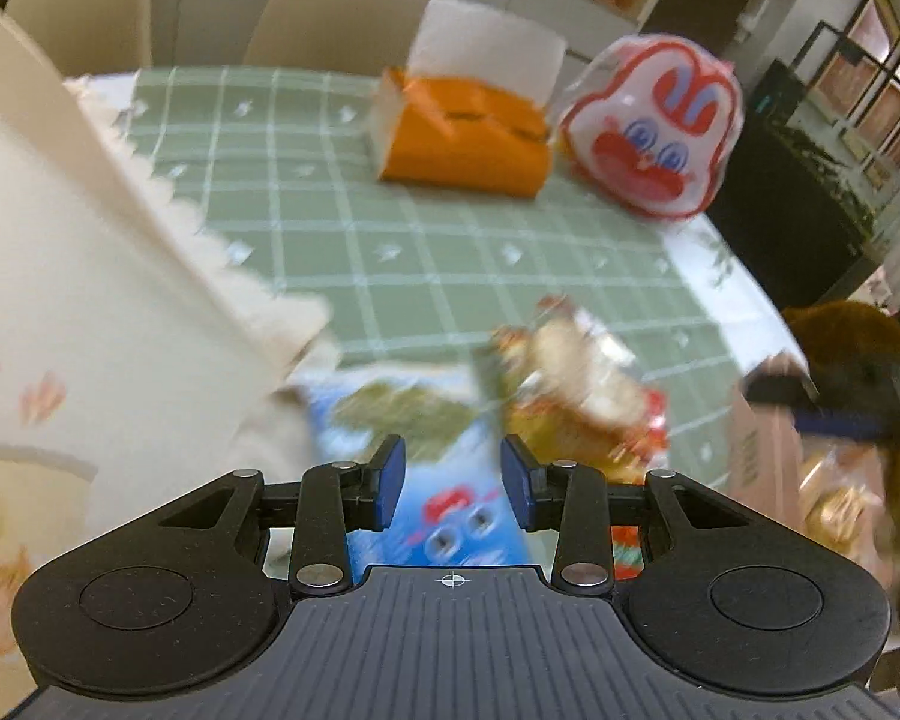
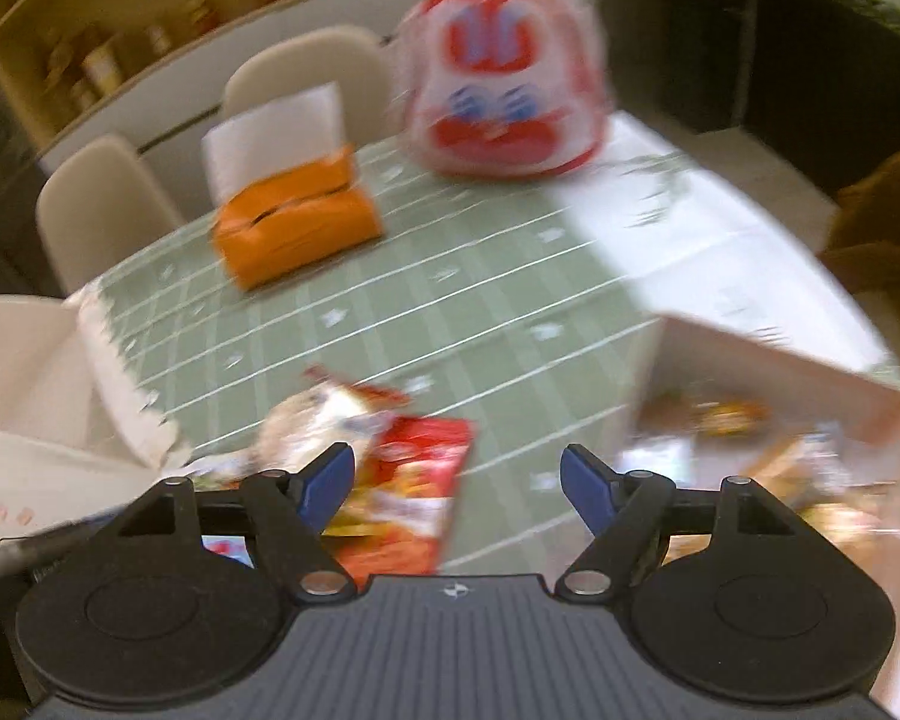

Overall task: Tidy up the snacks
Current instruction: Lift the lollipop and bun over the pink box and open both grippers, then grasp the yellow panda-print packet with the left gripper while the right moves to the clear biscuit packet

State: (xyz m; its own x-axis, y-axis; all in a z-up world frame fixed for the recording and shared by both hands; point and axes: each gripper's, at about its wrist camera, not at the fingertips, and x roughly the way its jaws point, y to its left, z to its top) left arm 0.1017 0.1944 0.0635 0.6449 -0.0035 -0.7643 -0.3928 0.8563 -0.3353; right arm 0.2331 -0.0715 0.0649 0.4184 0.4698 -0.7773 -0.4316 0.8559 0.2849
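Snacks loose on the green checked tablecloth [image 1: 342,228], both grippers angled down at them, nothing held. Left gripper [image 1: 453,480] with jaws partly apart and empty, pads clear of any packet. Directly under and just beyond those jaws, a blue snack packet [image 1: 444,462], flat on the cloth. Just right of the jaws, touching the blue one's edge, a yellow-and-red packet [image 1: 576,396]. To the left of the jaws, very near, a cream box with a scalloped rim [image 1: 120,312], probably the container to fill. Right gripper [image 2: 457,480] with jaws standing wide, nothing between them but bare cloth. Against its left finger, a red packet [image 2: 414,498]; just beyond that finger, the pale rounded packet [image 2: 324,420]. Off to the right of the right jaws, an open box [image 2: 768,360] with more packets inside, blurred. Farther out ahead of both jaws, an orange tissue box [image 1: 468,138], and beyond it a white-and-red rabbit-face bag [image 1: 654,126]. Judged as the reaching step, ahead of any pick. Next move likely calls for: lowering the left jaws astride the blue packet's edge, closing on it alone without pinching the neighbour, then carrying it to a box.
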